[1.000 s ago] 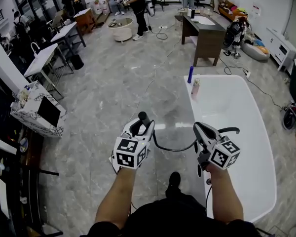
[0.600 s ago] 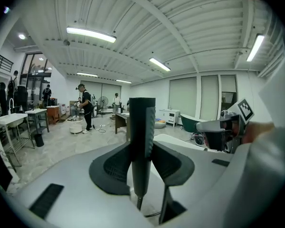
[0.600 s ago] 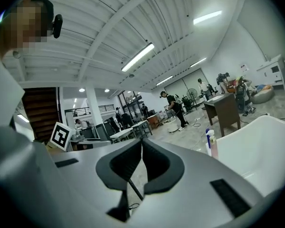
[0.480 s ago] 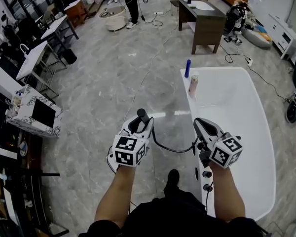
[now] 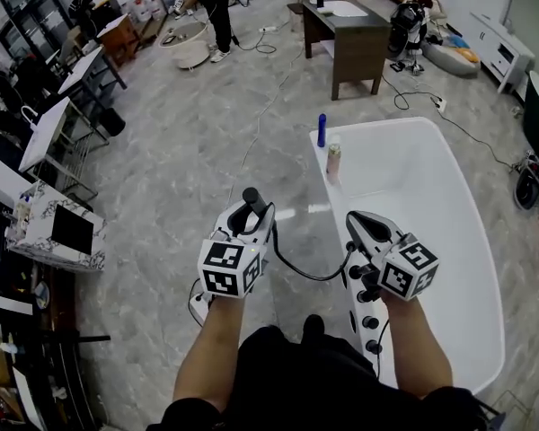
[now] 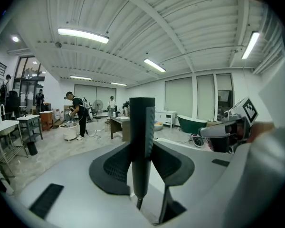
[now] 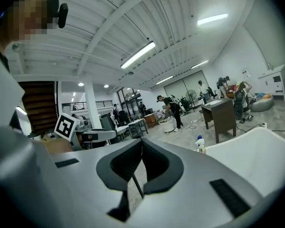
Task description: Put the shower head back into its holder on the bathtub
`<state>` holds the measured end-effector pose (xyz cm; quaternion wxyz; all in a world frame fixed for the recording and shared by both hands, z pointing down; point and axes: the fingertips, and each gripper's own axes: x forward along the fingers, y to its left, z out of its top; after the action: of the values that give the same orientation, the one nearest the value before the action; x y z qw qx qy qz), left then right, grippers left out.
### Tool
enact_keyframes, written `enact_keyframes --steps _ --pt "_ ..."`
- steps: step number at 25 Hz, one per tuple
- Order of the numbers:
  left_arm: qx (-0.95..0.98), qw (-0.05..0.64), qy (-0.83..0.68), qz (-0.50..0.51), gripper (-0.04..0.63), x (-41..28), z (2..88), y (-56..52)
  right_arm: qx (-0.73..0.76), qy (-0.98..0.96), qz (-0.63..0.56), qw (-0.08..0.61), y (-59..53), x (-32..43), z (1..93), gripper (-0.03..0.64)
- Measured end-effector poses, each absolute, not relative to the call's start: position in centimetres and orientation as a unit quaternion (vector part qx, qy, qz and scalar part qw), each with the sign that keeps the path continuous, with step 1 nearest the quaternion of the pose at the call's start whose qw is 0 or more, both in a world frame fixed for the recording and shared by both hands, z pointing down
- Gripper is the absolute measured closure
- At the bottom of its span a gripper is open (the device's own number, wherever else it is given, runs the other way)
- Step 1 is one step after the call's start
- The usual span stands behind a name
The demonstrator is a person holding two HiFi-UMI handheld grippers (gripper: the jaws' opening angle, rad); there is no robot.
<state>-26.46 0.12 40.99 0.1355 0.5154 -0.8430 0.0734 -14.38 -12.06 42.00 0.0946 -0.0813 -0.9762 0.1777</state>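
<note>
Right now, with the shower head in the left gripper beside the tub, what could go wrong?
The hose sags between the left gripper and right gripper, near the knobs on the bathtub rim, and could snag. The shower head is pinched only by its slim handle and might twist or slip. Two bottles on the rim could get knocked.

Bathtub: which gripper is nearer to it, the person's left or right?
Right. The right gripper is over the bathtub rim; the left gripper, holding the shower head, is over the floor beside it.
</note>
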Motion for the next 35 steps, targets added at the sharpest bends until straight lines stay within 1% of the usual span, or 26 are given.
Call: enact_keyframes --steps 8,18,23,26,35 --pt "0.577 0.127 -0.804 0.064 0.448 -28.7 41.2 -5.5 -0.008 -0.978 0.181 0.102 -15.7 -15.1 42.8 0.600" --pt "0.691 0.094 -0.713 0.076 0.448 -34.6 38.6 -12.8 0.132 -0.971 0.190 0.067 -20.5 -19.0 40.8 0.601" --pt "0.728 0.099 -0.674 0.075 0.448 -36.2 39.3 -15.4 0.209 -0.957 0.189 0.062 -21.5 -17.8 40.8 0.601" --pt "0.751 0.092 -0.650 0.072 0.448 -35.6 38.9 -17.1 0.246 -0.948 0.193 0.061 -21.5 -16.1 41.3 0.601" --pt "0.803 0.050 -0.591 0.063 0.447 -29.7 34.2 -21.7 0.296 -0.935 0.190 0.043 -22.4 -11.5 40.1 0.601"
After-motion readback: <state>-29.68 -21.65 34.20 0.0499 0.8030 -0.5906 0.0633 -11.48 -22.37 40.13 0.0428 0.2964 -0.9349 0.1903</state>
